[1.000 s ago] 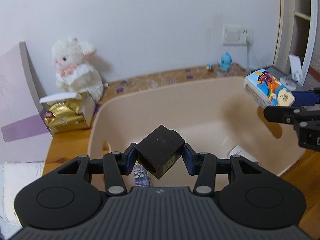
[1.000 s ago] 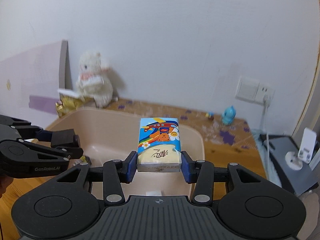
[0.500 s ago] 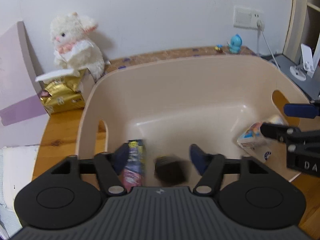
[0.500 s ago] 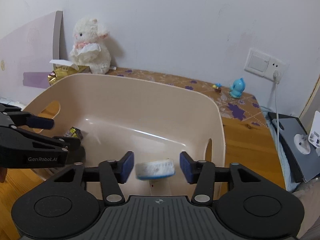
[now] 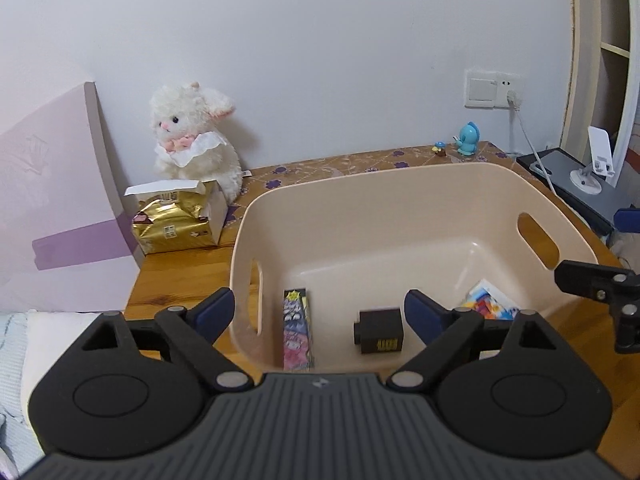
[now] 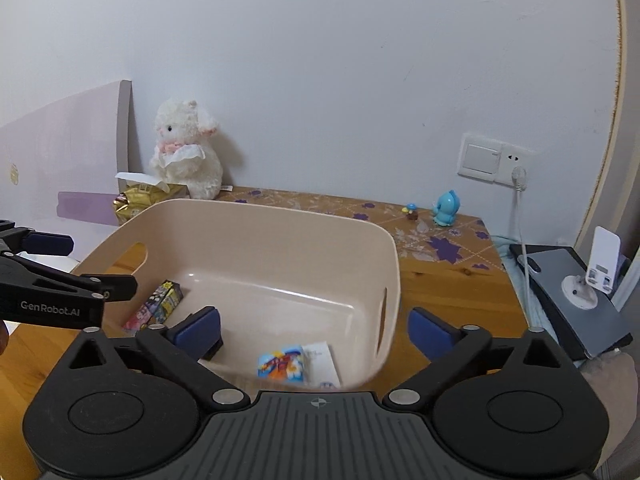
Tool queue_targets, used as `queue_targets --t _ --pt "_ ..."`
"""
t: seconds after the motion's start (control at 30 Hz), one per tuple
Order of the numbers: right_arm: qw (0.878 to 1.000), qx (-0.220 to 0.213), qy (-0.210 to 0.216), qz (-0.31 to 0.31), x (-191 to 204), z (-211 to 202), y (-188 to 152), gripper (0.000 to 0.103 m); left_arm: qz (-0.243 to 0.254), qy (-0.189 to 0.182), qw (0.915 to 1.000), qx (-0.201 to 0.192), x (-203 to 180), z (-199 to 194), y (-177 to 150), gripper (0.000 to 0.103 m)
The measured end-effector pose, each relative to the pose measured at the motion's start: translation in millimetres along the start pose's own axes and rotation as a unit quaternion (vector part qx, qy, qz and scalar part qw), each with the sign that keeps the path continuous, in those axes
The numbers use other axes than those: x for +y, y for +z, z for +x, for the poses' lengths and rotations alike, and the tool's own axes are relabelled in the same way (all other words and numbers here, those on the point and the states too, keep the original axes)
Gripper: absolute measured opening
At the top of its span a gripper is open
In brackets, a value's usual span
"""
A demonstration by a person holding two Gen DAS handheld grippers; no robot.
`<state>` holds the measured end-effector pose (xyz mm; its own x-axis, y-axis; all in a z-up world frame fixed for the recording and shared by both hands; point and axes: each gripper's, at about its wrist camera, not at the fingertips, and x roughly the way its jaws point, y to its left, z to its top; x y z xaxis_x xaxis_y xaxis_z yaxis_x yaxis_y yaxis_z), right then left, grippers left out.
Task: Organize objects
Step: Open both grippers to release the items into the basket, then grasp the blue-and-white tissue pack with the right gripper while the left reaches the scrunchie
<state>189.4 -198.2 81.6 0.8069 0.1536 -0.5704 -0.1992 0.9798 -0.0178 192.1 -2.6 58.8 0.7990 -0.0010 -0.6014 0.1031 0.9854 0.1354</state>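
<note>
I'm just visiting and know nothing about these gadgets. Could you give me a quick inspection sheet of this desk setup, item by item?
Surface: wooden table, patterned mat at the back.
Job's things: beige bin holding a black cube, a colourful tissue pack, a purple snack box and a white card.
Clutter: plush lamb, gold bag, blue figurine.
Grippers: left gripper and right gripper both open, empty.
Cables: white cord from the wall socket.
Surroundings: white wall, grey tablet, phone stand.
</note>
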Motion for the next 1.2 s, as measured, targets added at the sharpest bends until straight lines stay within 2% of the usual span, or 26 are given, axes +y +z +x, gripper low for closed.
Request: queue_targets --t 0.37,0.63,0.83,0.9,1.07,1.2 --pt "0.999 0.038 0.003 0.002 5.8 -9.5 -53.0 0.103 0.008 -0.008 0.9999 0.006 -4.0 -22.1 -48.8 0.093" --pt "0.996 0.073 0.018 0.040 10.4 9.1 -90.5 0.103 -0.015 -0.010 0.9991 0.039 0.4 -8.3 -77.3 0.093" --pt "0.995 0.087 0.024 0.044 19.1 27.8 -98.0 0.102 -0.030 -0.010 0.9979 0.057 6.2 3.6 -91.3 0.093" --pt "0.994 0.093 0.024 0.043 21.5 34.3 -98.4 0.100 -0.039 -0.014 0.9974 0.058 7.9 5.8 -94.1 0.093" --pt "0.993 0.109 0.025 0.040 22.6 42.9 -99.7 0.085 -0.063 -0.046 0.9948 0.065 7.6 10.1 -92.0 0.093" --pt "0.992 0.113 0.029 0.044 18.0 43.5 -102.8 0.077 -0.064 -0.066 0.9941 0.058 -2.9 12.0 -87.5 0.093"
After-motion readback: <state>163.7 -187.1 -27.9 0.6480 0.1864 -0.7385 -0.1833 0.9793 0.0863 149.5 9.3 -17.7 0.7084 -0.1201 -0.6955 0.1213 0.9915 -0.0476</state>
